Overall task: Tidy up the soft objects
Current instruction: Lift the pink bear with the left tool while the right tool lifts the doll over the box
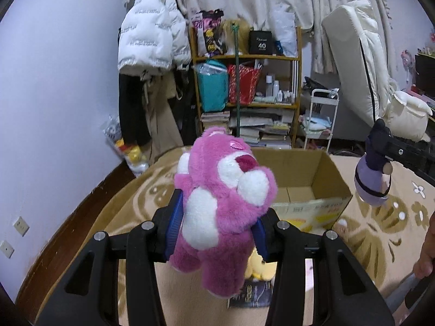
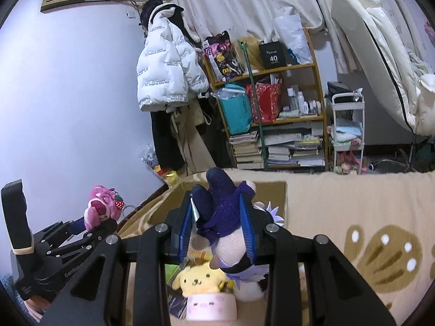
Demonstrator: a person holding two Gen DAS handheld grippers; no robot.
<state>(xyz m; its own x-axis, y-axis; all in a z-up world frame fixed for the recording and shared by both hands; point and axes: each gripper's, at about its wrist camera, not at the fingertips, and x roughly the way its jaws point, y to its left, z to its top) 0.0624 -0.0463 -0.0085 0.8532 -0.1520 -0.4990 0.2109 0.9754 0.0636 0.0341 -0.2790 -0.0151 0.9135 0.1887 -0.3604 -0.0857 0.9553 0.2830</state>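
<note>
**Two plush toys aloft over carton**

Reading "40" on black box (image 1: 261, 43) atop cluttered wooden shelf (image 1: 297, 81); "GenRobot" partly legible on left gripper (image 1: 216, 231). Clamping fluffy pink-and-white bear plush (image 1: 217, 212). Right gripper (image 2: 217, 231) pinching purple-hooded doll (image 2: 220, 212). Hovering before open brown cardboard box (image 1: 312, 176) on beige patterned carpet (image 1: 380, 231). Pale walls, cream curtains behind.
</note>
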